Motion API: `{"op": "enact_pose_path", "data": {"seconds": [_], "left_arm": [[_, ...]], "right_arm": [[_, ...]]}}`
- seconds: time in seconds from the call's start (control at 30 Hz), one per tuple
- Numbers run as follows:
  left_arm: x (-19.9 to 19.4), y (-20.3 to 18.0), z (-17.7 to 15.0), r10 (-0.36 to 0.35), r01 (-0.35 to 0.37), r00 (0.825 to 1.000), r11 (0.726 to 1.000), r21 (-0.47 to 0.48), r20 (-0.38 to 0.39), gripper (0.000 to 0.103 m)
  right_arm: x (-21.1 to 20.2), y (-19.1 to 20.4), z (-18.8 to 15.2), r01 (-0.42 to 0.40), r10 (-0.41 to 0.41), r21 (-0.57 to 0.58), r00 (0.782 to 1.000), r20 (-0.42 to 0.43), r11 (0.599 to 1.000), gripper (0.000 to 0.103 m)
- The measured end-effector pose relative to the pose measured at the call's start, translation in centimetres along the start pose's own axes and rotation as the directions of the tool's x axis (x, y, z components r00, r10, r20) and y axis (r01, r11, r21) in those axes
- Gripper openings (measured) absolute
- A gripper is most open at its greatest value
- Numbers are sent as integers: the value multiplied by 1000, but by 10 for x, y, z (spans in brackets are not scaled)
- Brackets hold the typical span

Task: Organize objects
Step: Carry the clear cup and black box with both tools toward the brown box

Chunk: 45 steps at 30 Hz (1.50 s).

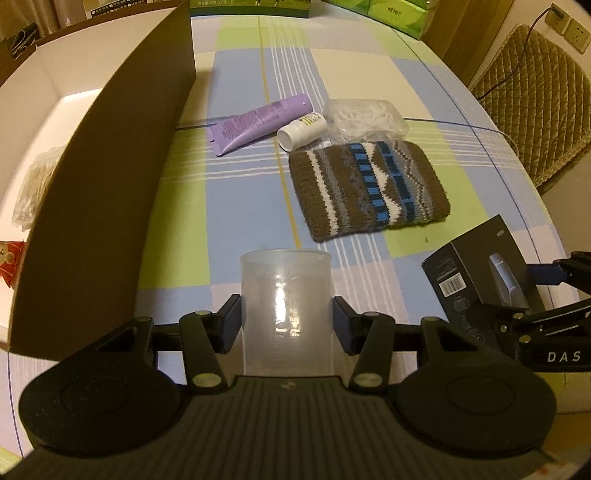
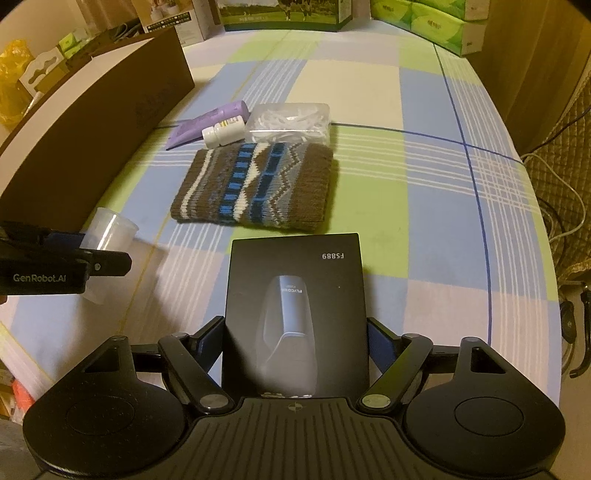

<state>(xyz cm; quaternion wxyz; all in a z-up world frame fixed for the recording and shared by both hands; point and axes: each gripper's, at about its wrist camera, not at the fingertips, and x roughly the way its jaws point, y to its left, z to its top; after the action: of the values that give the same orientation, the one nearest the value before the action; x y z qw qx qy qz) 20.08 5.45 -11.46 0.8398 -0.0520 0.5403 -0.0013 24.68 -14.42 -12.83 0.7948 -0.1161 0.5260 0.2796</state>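
1. The left gripper holds a clear plastic cup upright, its jaws pressed narrow against the cup's two sides, just above the checked cloth that covers the worktop.
2. The right gripper holds a black box printed with a shaver picture, its jaws set wide against the box's left and right edges.
3. In the left wrist view the black box shows at the right edge, tilted, well apart from the cup.
4. A tall brown cardboard box stands at the left of the cloth; its inside is white, and a clear bag of pale sticks lies in it.
5. A folded knitted cloth with brown, white and blue stripes lies flat in the middle of the worktop.
6. Just beyond it lie a purple tube, a small white bottle on its side, and a clear case of white picks; the bottle touches the tube and sits beside the case.
7. Green tissue packs stand at the far edge.
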Motion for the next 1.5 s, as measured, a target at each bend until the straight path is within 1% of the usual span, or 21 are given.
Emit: {"op": "enact_pose_path", "data": {"seconds": [0.4,0.73,0.97,1.17,1.33,1.4,1.5], "left_arm": [[-28,0,-4,-31,31,998,1000,-1,60,47],[-52,4,-3,-57,57,992,998,-3,116,47],[-73,12,-1,-68,71,984,997,-13,166,47],[-92,27,1,-60,68,976,997,-30,211,47],[-108,44,-1,-38,53,969,997,-53,244,47],[-113,53,-2,-26,44,967,997,-66,255,47],[-122,68,-3,-4,29,963,996,-88,271,47]], "right_arm": [[-20,6,0,-11,10,15,999,44,1000,76],[-34,11,4,-20,19,13,997,76,1000,76],[-49,24,16,-58,57,4,992,111,998,76],[-62,49,30,-108,112,-33,982,153,994,76],[-68,77,46,-159,171,-83,968,181,984,76],[-69,90,52,-199,214,-98,959,184,975,76],[-69,108,64,-278,293,-107,939,182,955,76]]}}
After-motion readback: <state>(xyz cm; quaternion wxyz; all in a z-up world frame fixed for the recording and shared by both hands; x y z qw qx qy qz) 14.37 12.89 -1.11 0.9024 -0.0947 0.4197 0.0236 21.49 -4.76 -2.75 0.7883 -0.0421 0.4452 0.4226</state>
